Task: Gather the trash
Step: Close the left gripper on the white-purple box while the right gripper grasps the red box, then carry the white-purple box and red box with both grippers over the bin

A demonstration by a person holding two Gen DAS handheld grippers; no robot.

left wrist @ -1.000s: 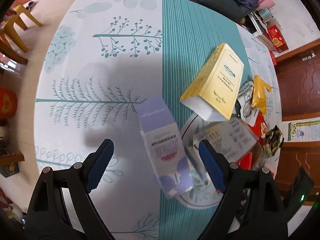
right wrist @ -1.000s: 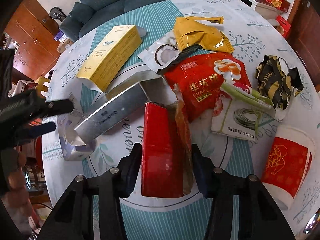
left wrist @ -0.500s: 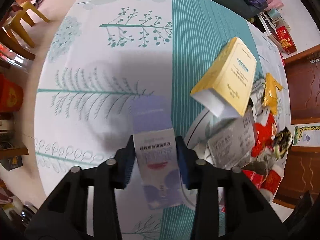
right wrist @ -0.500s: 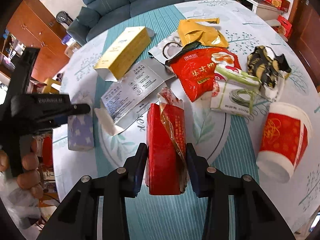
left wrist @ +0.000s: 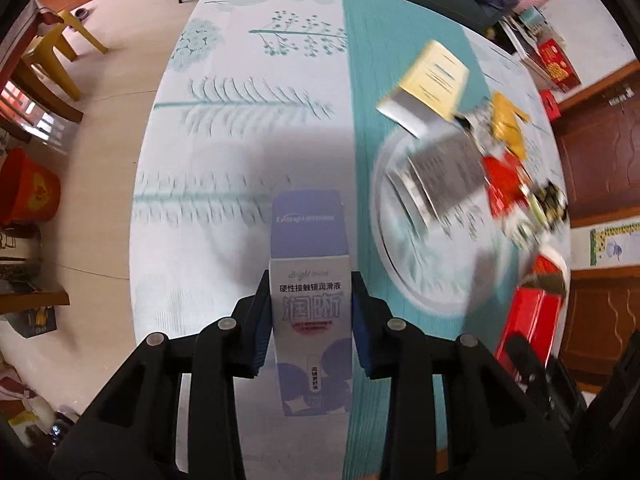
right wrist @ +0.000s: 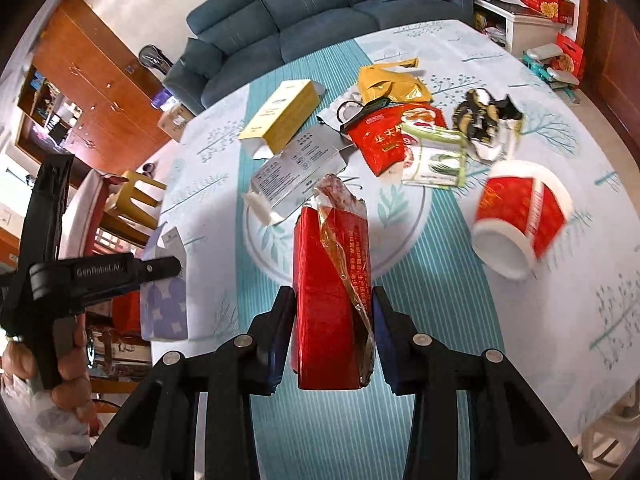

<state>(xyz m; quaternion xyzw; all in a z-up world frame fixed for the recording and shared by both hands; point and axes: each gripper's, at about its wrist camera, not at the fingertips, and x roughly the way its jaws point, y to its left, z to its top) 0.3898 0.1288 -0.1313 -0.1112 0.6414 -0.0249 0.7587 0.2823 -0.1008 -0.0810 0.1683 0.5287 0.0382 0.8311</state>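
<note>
My left gripper (left wrist: 311, 304) is shut on a lilac and white carton (left wrist: 310, 308), held clear above the tablecloth. The same carton (right wrist: 164, 304) and the left gripper (right wrist: 176, 266) show at the left of the right wrist view, with a hand on the handle. My right gripper (right wrist: 332, 312) is shut on a red carton (right wrist: 330, 300) with torn cellophane, lifted over the table. On the table lie a yellow box (right wrist: 280, 114), a grey flattened box (right wrist: 300, 170), red snack bag (right wrist: 390, 136), yellow bag (right wrist: 390, 84), green-white packet (right wrist: 434, 156) and red paper cup (right wrist: 516, 220).
A black crumpled wrapper (right wrist: 486, 114) lies at the far right of the pile. A round table (left wrist: 248, 152) with a teal-striped cloth carries it all. A blue sofa (right wrist: 320, 20) stands behind, yellow chairs (left wrist: 52, 64) at the left, a red bucket (left wrist: 28, 192) on the floor.
The left gripper closed on the lilac carton and lifted it toward the table's left side. The right gripper tightened on the red carton and raised it off the pile.
</note>
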